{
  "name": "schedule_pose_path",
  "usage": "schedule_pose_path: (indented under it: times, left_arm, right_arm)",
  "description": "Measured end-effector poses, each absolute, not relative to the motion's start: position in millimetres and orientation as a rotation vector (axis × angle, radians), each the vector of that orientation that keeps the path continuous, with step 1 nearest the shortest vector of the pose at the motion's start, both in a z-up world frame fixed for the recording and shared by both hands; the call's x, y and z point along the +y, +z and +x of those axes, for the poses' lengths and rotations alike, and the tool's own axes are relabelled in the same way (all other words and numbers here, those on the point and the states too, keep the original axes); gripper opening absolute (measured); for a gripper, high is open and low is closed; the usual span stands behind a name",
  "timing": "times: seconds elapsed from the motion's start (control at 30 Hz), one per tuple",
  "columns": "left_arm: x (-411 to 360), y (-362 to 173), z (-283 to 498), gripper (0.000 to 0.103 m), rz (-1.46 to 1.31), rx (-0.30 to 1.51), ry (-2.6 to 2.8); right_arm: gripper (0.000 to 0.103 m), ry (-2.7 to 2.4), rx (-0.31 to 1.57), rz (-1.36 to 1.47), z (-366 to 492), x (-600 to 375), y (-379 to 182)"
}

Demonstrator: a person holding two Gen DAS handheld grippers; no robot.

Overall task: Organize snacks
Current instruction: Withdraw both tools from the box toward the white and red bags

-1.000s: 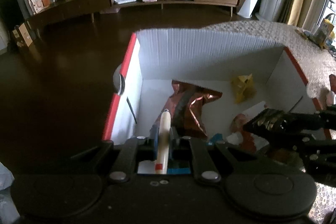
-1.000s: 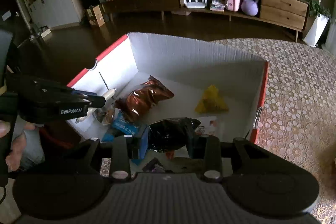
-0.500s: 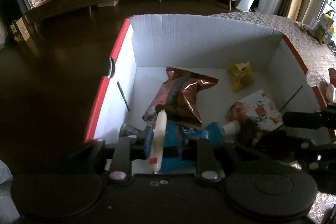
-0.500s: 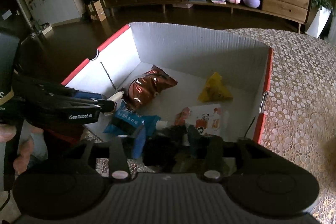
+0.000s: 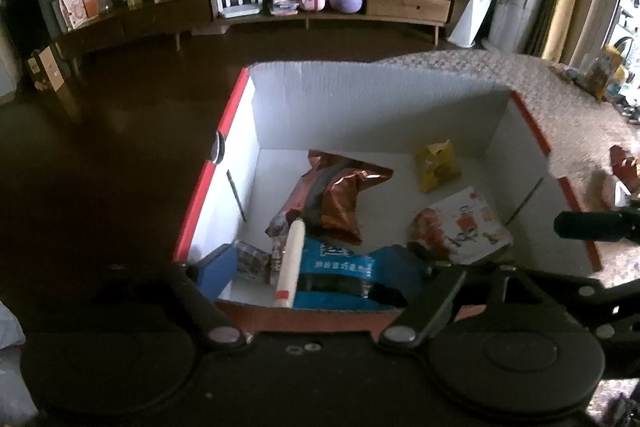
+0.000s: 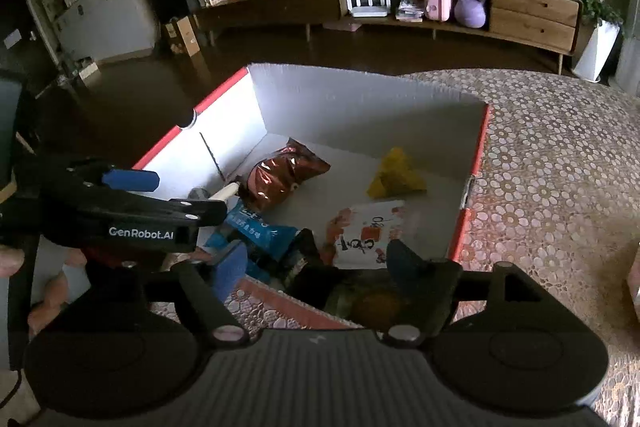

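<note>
A white box with red rims (image 5: pixel 360 107) (image 6: pixel 360 95) holds several snacks: a brown foil bag (image 5: pixel 340 195) (image 6: pixel 280 175), a yellow packet (image 5: pixel 438 167) (image 6: pixel 394 175), a white and red packet (image 5: pixel 460 223) (image 6: pixel 368 231), a blue packet (image 5: pixel 344 267) (image 6: pixel 256 227) and a cream stick (image 5: pixel 290 259) (image 6: pixel 226 191). My left gripper (image 5: pixel 320 267) (image 6: pixel 132 183) is open above the box's near left corner; the stick lies between its fingers, released. My right gripper (image 6: pixel 316 263) is open over the near wall, with a dark packet (image 6: pixel 360 299) below it.
The box stands on a patterned cloth (image 6: pixel 540 167) near its left edge; dark floor (image 5: pixel 100 147) lies beyond. More snack packets (image 5: pixel 620 171) lie on the cloth to the right. A long sideboard (image 6: pixel 400 7) with clutter stands at the back wall.
Both grippers have opened. The left has let go of the cream stick, which now lies in the box. The right has let go of the dark packet. Both have drawn back.
</note>
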State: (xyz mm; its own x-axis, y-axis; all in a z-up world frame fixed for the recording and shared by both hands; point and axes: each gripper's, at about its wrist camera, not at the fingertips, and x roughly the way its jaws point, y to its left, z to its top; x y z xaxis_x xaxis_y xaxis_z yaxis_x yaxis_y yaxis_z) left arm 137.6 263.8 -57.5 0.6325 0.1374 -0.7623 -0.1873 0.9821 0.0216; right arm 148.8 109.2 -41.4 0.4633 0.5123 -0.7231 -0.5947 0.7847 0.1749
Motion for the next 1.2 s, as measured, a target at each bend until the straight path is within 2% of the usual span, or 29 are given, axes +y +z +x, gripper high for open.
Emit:
schedule_pose_path:
  times: [0.13,0.17,0.5,0.9,1.2]
  left_arm:
    - [259.2,-46.2,127.5,0.091,-0.071,0.828,0.185]
    - [257.5,-43.3,125.2,0.093,-0.07,0.82,0.184]
    - [231.3,-16.4,100.9,0.103,-0.057,0.744,0.148]
    - [183.2,8.2,72.4,0.103,-0.053,0.649,0.073]
    - [138.3,7.6,63.1,0.103,-0.084,0.627,0.017]
  right_arm:
    - [0.078,0.686,0.829,-0.104,139.5,101.0,-31.0]
    - [0.081,0.687,0.823,-0.101,136.9,98.6,-28.2]
    - [0.083,0.698,0.769,-0.072,111.5,70.3,-0.1]
    - [0.084,0.653,0.706,-0.032,83.5,15.8,21.1]
    - [0.084,0.596,0.673,-0.013,66.5,-43.6,25.5]
